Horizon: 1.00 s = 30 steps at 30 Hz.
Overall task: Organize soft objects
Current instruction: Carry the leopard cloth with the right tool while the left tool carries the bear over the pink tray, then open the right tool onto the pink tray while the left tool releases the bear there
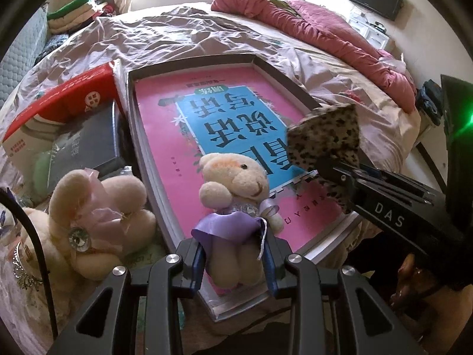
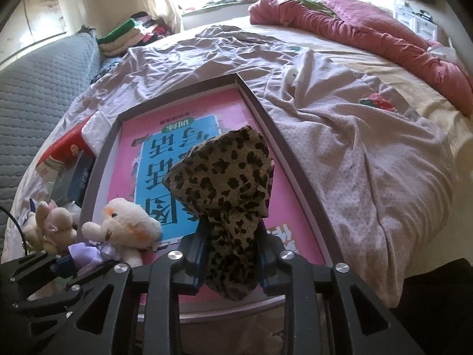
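My left gripper (image 1: 233,261) is shut on a cream plush bear in a purple dress (image 1: 236,195), holding it by its legs over the near end of a shallow tray (image 1: 283,74) lined with a pink and blue book. The bear also shows in the right wrist view (image 2: 127,227). My right gripper (image 2: 230,254) is shut on a leopard-print soft cloth (image 2: 227,174), held up over the tray (image 2: 283,136). That cloth and the right gripper appear at the right of the left wrist view (image 1: 325,139). A second cream plush toy (image 1: 97,216) lies on the bed left of the tray.
A red box (image 1: 59,103) and a dark book (image 1: 85,145) lie left of the tray. A crumpled lilac sheet (image 2: 354,136) covers the bed, with a pink quilt (image 2: 369,26) at the far right. Folded clothes (image 2: 130,35) are piled at the back left.
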Tool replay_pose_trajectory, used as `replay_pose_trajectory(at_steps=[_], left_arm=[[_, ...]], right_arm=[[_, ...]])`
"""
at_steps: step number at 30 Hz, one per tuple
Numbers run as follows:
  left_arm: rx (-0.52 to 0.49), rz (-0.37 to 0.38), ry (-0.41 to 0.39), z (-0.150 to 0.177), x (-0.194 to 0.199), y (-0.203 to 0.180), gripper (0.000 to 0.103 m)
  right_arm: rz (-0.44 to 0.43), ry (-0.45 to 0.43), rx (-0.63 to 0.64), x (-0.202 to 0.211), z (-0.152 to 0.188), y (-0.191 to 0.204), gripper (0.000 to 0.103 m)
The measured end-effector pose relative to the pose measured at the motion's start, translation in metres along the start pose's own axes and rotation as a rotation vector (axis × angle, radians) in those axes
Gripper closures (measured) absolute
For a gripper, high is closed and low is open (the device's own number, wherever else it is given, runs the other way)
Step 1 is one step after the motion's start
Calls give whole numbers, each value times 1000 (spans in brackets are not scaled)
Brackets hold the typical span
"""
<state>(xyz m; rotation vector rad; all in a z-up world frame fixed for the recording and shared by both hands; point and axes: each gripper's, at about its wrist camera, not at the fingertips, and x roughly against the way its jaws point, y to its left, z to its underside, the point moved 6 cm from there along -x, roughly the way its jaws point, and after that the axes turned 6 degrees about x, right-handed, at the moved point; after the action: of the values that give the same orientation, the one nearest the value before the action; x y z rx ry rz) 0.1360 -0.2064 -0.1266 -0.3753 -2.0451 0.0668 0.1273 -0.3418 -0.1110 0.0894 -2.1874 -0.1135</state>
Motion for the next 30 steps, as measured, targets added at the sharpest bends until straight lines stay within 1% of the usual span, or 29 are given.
replay_pose_trajectory(at_steps=[2, 8, 11, 18, 21, 23, 25, 30], left_arm=[[-11, 3, -5, 1, 0, -2, 69], [-17, 15, 0, 2, -2, -5, 69], [-18, 23, 3, 2, -3, -5, 68], [-10, 6, -8, 0, -1, 0, 64], [-6, 9, -21, -2, 3, 1, 60], [-4, 6, -30, -4, 6, 2, 58], [-2, 11, -39, -5, 8, 2, 58], [16, 23, -55, -9, 15, 6, 52]], right_arm=[[0, -2, 2, 0, 1, 1, 66], [11, -2, 10, 1, 2, 2, 64], [18, -16, 9, 5, 0, -1, 59], [36, -23, -6, 9, -1, -7, 58], [48, -25, -7, 11, -1, -9, 54], [55, -34, -9, 14, -2, -10, 50], [57, -39, -11, 16, -2, -10, 49], [61, -55, -12, 22, -4, -10, 48]])
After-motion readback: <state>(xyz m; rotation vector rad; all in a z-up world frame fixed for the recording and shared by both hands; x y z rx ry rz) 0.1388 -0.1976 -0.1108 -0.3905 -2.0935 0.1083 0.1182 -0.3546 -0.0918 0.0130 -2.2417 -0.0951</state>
